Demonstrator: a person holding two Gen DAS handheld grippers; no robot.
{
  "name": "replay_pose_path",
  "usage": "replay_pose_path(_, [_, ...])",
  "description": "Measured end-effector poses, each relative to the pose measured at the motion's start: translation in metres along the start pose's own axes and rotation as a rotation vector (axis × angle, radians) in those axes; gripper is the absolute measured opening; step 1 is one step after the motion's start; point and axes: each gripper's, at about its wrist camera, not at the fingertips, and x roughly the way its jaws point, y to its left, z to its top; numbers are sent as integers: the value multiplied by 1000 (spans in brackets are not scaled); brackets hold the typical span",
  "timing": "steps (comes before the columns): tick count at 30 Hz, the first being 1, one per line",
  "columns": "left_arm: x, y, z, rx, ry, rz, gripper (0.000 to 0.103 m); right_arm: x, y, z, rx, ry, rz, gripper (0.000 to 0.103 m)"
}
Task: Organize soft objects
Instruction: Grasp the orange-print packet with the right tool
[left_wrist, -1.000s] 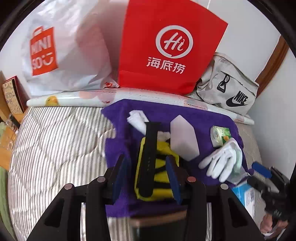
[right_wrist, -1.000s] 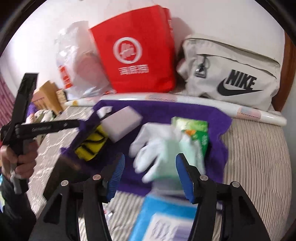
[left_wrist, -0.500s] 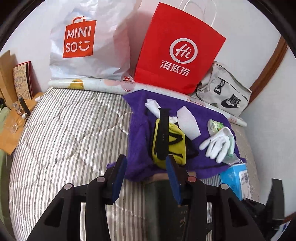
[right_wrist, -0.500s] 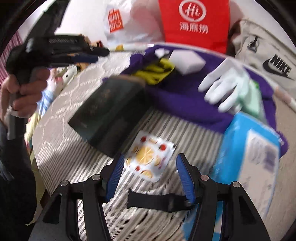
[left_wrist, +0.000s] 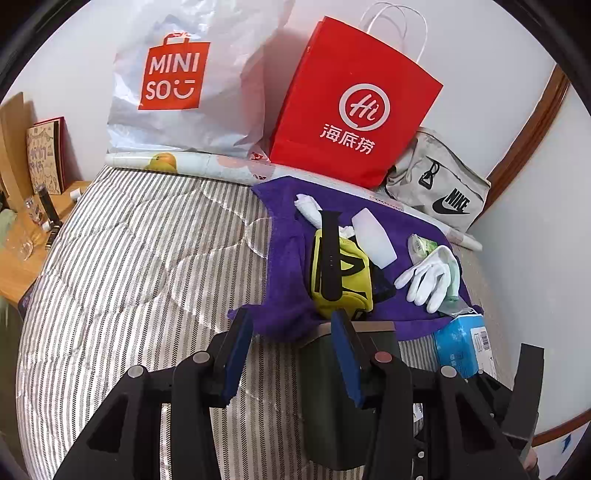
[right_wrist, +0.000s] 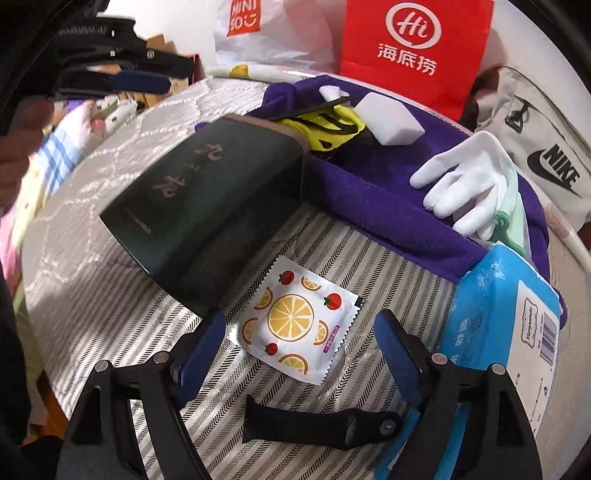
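Observation:
A purple towel (left_wrist: 288, 266) on the striped bed carries a yellow pouch (left_wrist: 347, 284) with a black strap (left_wrist: 328, 254) across it, a white sponge block (left_wrist: 373, 236) and a white glove (left_wrist: 428, 277). My left gripper (left_wrist: 291, 354) hovers open before the towel's near edge, beside a dark green box (left_wrist: 332, 387), holding nothing. My right gripper (right_wrist: 299, 354) points down at an orange-slice sachet (right_wrist: 295, 321). Its jaws are opening, and the sachet lies between the fingers, untouched. A second black strap (right_wrist: 317, 421) lies just below it. The glove (right_wrist: 465, 184) is further back.
A blue tissue pack (right_wrist: 498, 332) lies right of the sachet, and the dark green box (right_wrist: 207, 192) left of it. A white Miniso bag (left_wrist: 177, 85), a red paper bag (left_wrist: 354, 107) and a grey Nike bag (left_wrist: 443, 192) line the wall. A wooden side table (left_wrist: 22, 258) stands at the left.
My left gripper has drawn back from the yellow pouch to the towel's near edge. My right gripper has swung down from the glove to the sachet, and its jaws have widened.

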Motion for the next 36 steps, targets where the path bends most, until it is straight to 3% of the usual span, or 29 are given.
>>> replay_pose_path(5, [-3, 8, -2, -15, -8, -13, 42, 15, 2, 2, 1, 59, 3, 82])
replay_pose_path(9, [-5, 16, -4, -21, -13, -9, 42, 18, -6, 1, 55, 60, 39, 82])
replay_pose_path(17, [-10, 23, -7, -39, -23, -23, 42, 18, -6, -2, 68, 34, 30, 80])
replay_pose_path(25, [-15, 24, -10, -41, -21, -22, 42, 10, -13, -6, 90, 23, 9, 48])
replay_pose_path(27, [-18, 24, -11, -40, -21, -18, 42, 10, -12, -6, 87, 22, 6, 47])
replay_pose_path(28, [-20, 23, -12, -38, -21, -13, 42, 9, -12, -6, 81, 21, 1, 39])
replay_pose_path(36, [-30, 17, -26, -9, -6, 14, 42, 2, -18, -9, 113, 13, -2, 15])
